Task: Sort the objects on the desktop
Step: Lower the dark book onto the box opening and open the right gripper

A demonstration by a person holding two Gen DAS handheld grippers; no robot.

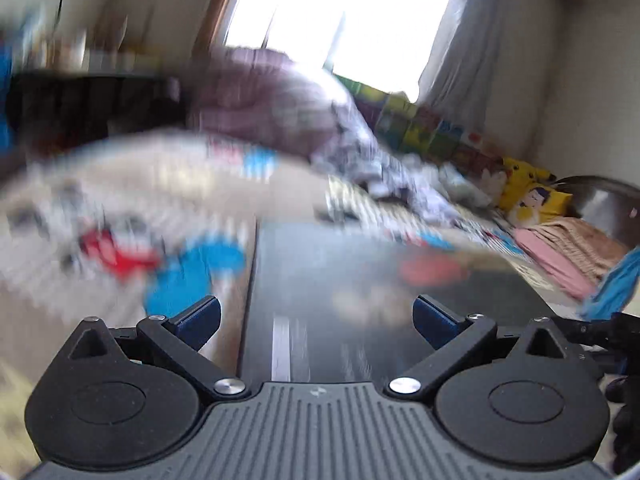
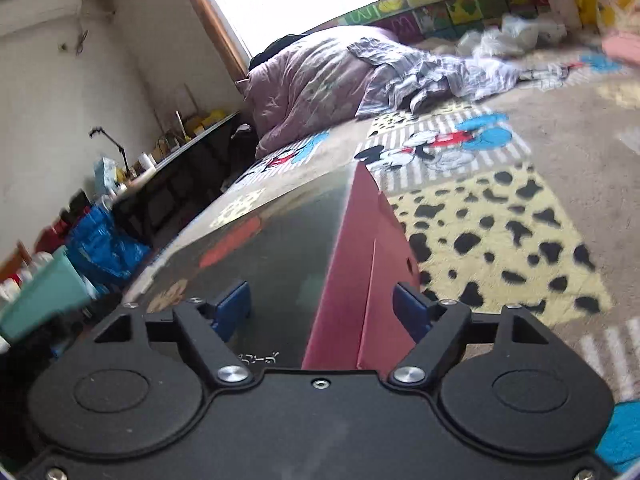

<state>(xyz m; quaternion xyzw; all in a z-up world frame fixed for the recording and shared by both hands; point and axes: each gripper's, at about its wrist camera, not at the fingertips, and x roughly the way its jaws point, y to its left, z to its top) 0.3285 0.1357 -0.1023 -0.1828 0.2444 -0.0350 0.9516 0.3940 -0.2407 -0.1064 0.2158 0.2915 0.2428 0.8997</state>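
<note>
The left gripper [image 1: 316,322] hangs over a dark glossy box lid [image 1: 360,288], jaws spread wide and gripping nothing. The lid's left edge runs straight ahead just inside the left blue finger pad [image 1: 198,320], and beyond that edge the cartoon-print bed cover [image 1: 120,208] lies smeared by motion blur. Ahead of the jaws, the far edge of the lid meets the cover, and past it sits a heap of pinkish-purple quilt [image 1: 264,96]. Off past the right finger, a yellow plush toy [image 1: 528,190] rests near the wall.

Over to the right gripper [image 2: 322,308], rolled so the whole room leans. Its jaws are also wide apart and gripping nothing, straddling the top corner edge of the same box: the dark lid [image 2: 272,240] fills the space toward the left pad [image 2: 234,308], while the dull red side panel [image 2: 356,280] drops away toward the right pad [image 2: 412,310]. Whether either pad touches the box, I cannot tell. Right of the jaws the yellow, black-spotted patch of cover [image 2: 500,240] lies flat and open. Left of them, a blue plastic bag [image 2: 104,246] and a teal bin [image 2: 44,296] crowd a cluttered dark desk [image 2: 180,152].
</note>
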